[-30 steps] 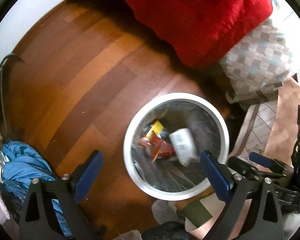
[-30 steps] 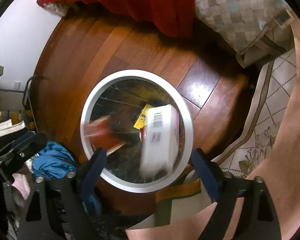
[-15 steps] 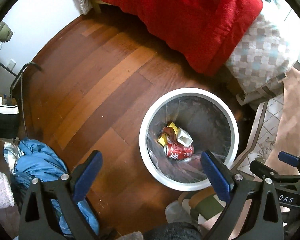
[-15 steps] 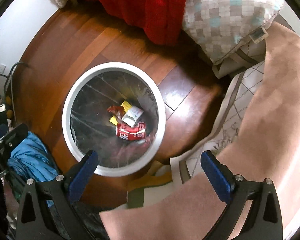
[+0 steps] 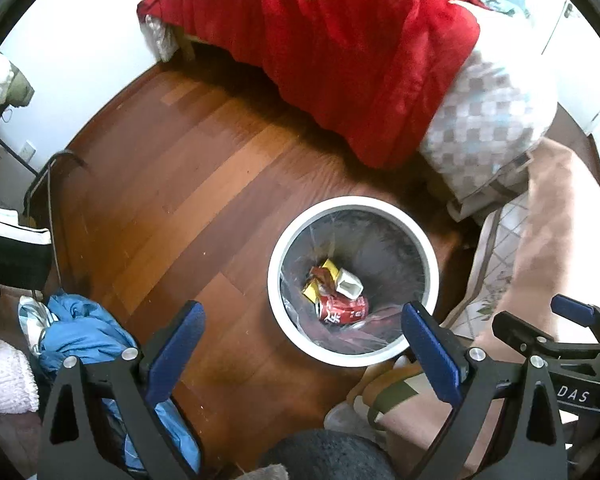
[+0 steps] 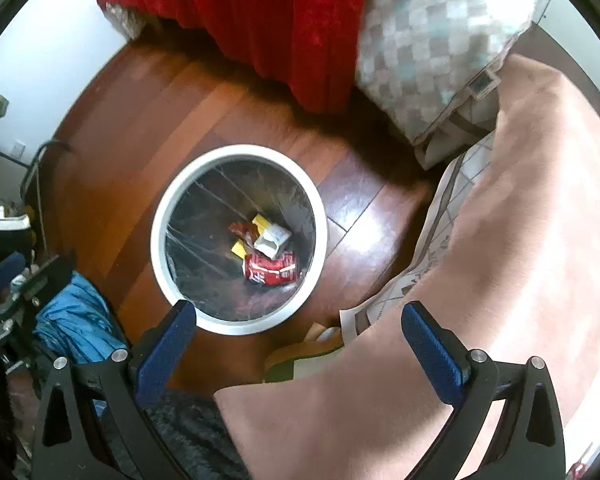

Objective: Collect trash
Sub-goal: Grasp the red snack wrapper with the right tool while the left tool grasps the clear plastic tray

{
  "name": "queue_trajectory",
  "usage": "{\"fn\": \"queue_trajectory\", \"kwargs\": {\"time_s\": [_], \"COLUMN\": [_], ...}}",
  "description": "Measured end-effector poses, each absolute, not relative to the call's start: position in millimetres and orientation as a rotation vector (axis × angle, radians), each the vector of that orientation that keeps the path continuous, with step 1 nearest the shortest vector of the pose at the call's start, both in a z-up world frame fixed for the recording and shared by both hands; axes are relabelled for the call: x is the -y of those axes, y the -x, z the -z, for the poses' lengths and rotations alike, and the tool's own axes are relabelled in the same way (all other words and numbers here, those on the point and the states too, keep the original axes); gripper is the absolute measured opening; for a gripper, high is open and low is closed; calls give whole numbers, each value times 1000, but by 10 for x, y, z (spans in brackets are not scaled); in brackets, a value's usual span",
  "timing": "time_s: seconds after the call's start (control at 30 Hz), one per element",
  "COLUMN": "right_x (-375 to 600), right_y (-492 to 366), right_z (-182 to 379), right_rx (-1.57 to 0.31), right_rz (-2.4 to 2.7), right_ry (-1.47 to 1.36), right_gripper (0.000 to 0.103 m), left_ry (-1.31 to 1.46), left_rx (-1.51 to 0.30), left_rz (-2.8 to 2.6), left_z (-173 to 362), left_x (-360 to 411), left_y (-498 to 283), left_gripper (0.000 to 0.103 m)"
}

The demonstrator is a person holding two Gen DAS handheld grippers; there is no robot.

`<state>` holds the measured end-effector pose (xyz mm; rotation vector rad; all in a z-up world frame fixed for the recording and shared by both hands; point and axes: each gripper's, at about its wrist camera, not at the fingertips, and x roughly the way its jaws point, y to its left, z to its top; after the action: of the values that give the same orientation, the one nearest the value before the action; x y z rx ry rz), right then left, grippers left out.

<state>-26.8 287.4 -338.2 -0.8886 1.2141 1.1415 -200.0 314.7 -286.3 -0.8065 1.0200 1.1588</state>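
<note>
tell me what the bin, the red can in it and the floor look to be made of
Bin: probably plastic, from its smooth matte white rim; a clear film liner glints inside.
Red can: thin metal, likely aluminium, with a glossy printed skin and a dented body.
Floor: wood or wood-look planks, reddish-brown with visible seams and a semi-gloss sheen.

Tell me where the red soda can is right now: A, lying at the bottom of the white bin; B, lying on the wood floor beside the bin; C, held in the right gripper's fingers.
A: the red soda can lies on its side inside the white bin, among other trash.
</note>
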Motion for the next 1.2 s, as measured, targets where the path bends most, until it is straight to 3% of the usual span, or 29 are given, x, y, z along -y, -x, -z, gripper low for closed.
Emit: {"fn": "queue_trajectory", "kwargs": {"time_s": [0.33, 0.6, 0.87, 1.17, 1.2], "right_x": [-2318, -1497, -265, 1375, 1488], "right_y": [197, -103, -1127, -2840, -2970], "right_z": [2475, 1749, 1620, 2339, 2439], "right_rx": [-1138, -1120, -1143, -1312, -1333], "right_rz": [-1205, -1226, -982, -523, -499], "right_ry": [687, 439, 349, 183, 160], "right_gripper": [103, 103, 103, 103, 99], "left_ry": [684, 621, 581, 386, 367], "left_rx": [-890, -845, -958, -1142, -1154], "left_rz": [-1168, -1085, -865, -637, -628], "left_z": [2027, 1699, 2138, 2890, 2927], "left_x": [-2624, -2046, -1377, -624, -558], "left_y": [1934, 1457, 213, -1312, -1395], "left_gripper": [100, 100, 100, 100, 100]}}
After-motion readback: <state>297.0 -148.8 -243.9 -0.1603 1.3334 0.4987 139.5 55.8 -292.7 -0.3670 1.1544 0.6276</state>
